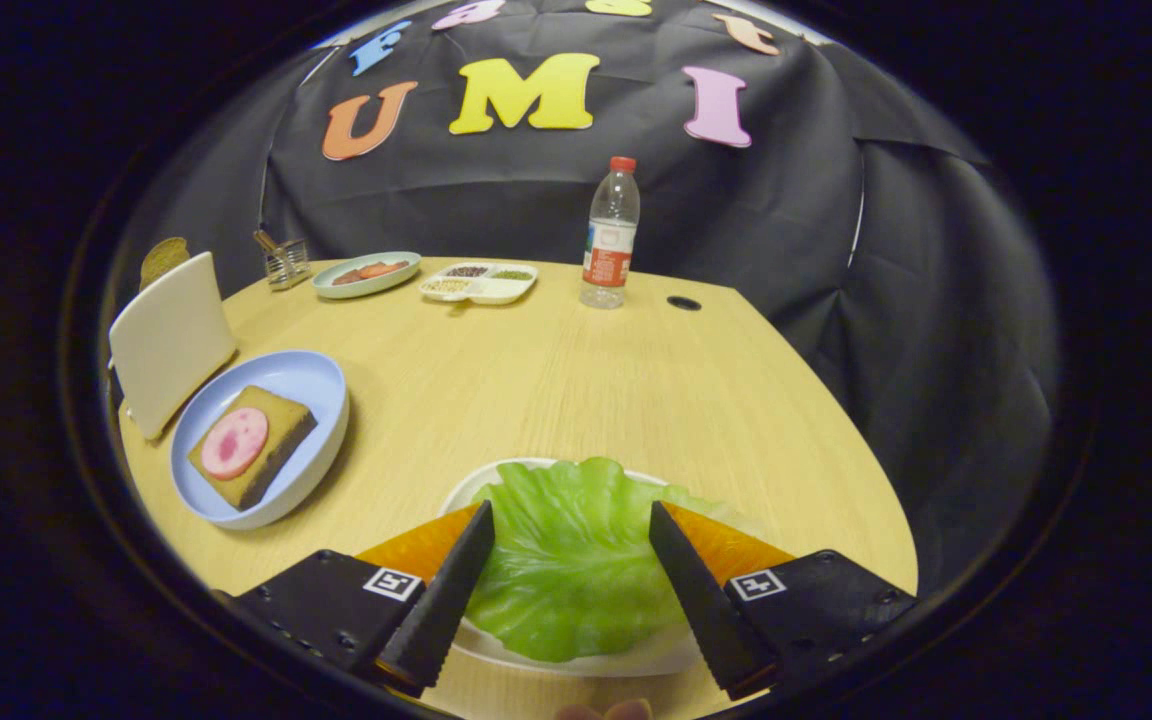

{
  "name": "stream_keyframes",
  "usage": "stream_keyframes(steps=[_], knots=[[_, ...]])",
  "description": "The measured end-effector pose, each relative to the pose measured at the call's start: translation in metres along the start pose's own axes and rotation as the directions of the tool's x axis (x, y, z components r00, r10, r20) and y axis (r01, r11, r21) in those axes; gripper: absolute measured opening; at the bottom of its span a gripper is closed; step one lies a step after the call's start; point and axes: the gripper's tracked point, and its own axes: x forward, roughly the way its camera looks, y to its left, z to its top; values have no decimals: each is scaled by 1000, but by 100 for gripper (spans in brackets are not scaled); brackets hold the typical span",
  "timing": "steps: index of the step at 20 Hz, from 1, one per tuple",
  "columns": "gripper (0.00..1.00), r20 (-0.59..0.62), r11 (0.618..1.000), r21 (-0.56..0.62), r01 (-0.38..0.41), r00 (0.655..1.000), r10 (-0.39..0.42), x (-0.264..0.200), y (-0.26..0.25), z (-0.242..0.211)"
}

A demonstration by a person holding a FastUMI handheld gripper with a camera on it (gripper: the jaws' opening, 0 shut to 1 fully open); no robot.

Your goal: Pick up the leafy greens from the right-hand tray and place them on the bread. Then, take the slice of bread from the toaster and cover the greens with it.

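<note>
A green lettuce leaf (568, 560) lies on a white tray (496, 645) right under my gripper (572, 522). The gripper is open, with its two fingers spread over the leaf, one at each side of it. To the left, a blue plate (311, 385) holds a slice of brown bread (258, 447) topped with a round pink slice of sausage (234, 442). Behind that plate stands a white toaster (168, 340), with a brown bread slice (163, 259) sticking out of its top.
On the wooden table (586, 380), at the back, stand a plastic water bottle (610, 235), a white divided dish (479, 282) of small foods, a green plate (366, 273) and a small wire holder (286, 262). A dark hole (683, 303) is right of the bottle.
</note>
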Motion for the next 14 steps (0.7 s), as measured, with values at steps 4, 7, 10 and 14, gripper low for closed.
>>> stream_keyframes(steps=[4,7,10,14], knots=[[97,-44,997,66,-30,998,33,1,-1,-2],[73,-39,996,68,-53,998,55,1,2,-1],[20,-35,990,121,-76,996,81,4,5,-1],[1,-10,979,185,-80,997,83,0,5,7]])
